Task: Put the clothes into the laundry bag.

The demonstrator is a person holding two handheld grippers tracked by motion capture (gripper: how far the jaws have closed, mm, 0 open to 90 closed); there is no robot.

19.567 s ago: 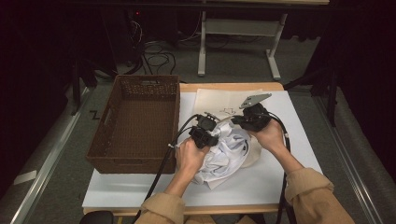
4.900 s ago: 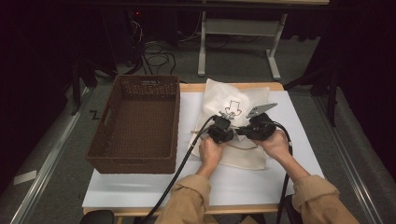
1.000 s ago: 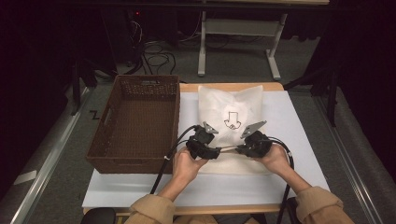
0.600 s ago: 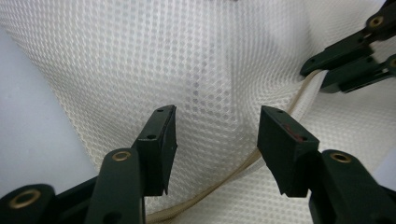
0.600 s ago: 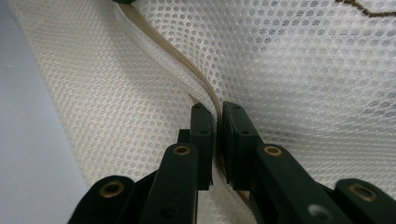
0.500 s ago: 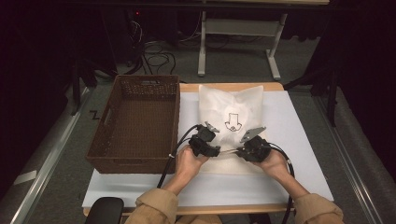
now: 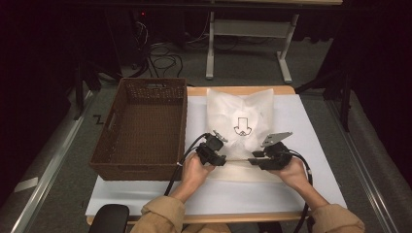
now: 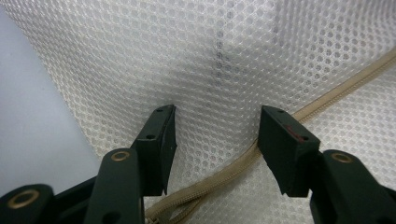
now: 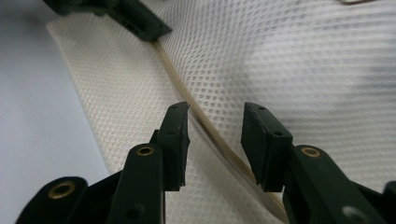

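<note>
A white mesh bag (image 7: 240,111) with a black arrow print lies flat on the table. A beige zipper (image 9: 205,123) runs along its near edge. My left gripper (image 7: 224,158) stands open over the mesh (image 8: 233,56), and the zipper (image 8: 327,95) passes under its right jaw. My right gripper (image 7: 252,159) faces it from the right. Its jaws have just been opening and now stand apart, with the zipper between them and the pads off it. In the right gripper view (image 9: 215,135) the left gripper (image 9: 126,14) shows farther along the zipper.
A brown wicker basket (image 7: 141,85) stands empty at the table's left, close to my left hand. A white sheet (image 7: 311,126) covers the tabletop around the bag. A black rounded object (image 7: 109,216) sits at the front left edge. A white table frame (image 7: 248,29) stands beyond.
Several seconds ago the bag was bunched and held up; now it lies spread flat. Over the last second my right hand has shifted slightly toward the table's front.
</note>
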